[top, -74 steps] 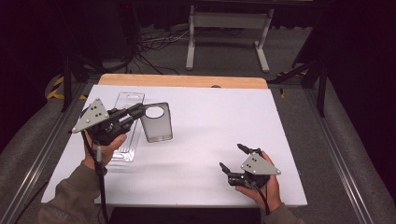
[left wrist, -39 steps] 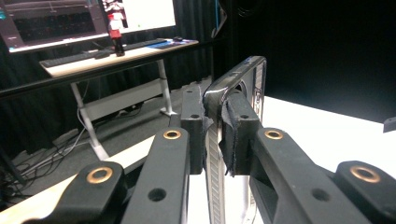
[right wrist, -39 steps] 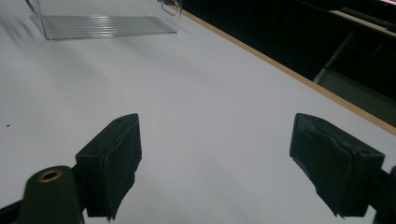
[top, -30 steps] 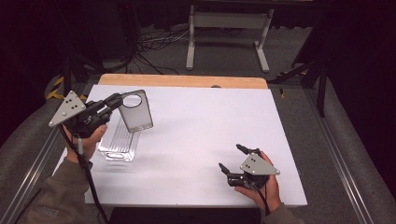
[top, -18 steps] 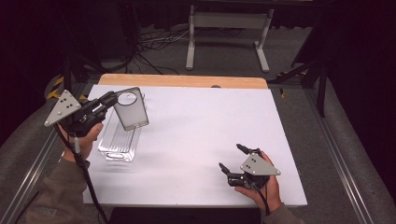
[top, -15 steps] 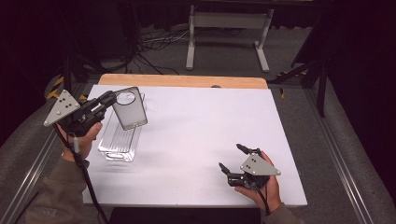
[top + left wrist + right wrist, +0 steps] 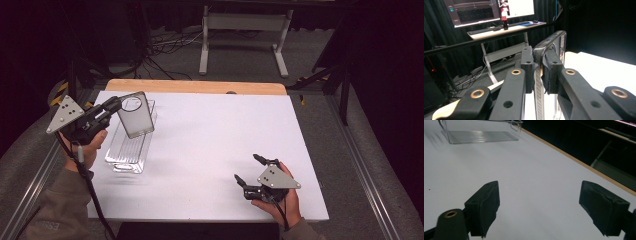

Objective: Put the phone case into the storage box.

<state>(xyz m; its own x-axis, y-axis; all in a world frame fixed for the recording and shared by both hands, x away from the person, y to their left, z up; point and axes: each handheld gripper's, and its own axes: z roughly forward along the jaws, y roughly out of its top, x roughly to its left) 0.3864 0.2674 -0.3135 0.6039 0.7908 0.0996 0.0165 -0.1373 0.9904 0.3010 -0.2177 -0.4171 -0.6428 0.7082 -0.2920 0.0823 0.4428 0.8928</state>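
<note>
Left gripper (image 7: 111,107) has its jaws clamped on the phone (image 7: 136,114), holding it tilted in the air right over the clear bin's (image 7: 128,150) far end. Right gripper (image 7: 248,170) rests on the white table (image 7: 210,130), well apart from the bin, jaws spread wide and empty.

1. A lab or recording studio, not a home: black curtains (image 7: 439,50) on every side.
2. White-topped table (image 7: 215,150) with a wooden edge, set on grey carpet between metal floor rails (image 7: 372,185).
3. Loose cables (image 7: 160,55) behind it, beside a white stand (image 7: 245,35).
4. Side desk (image 7: 506,27) with 2 lit monitors (image 7: 471,11) and a keyboard.
</note>
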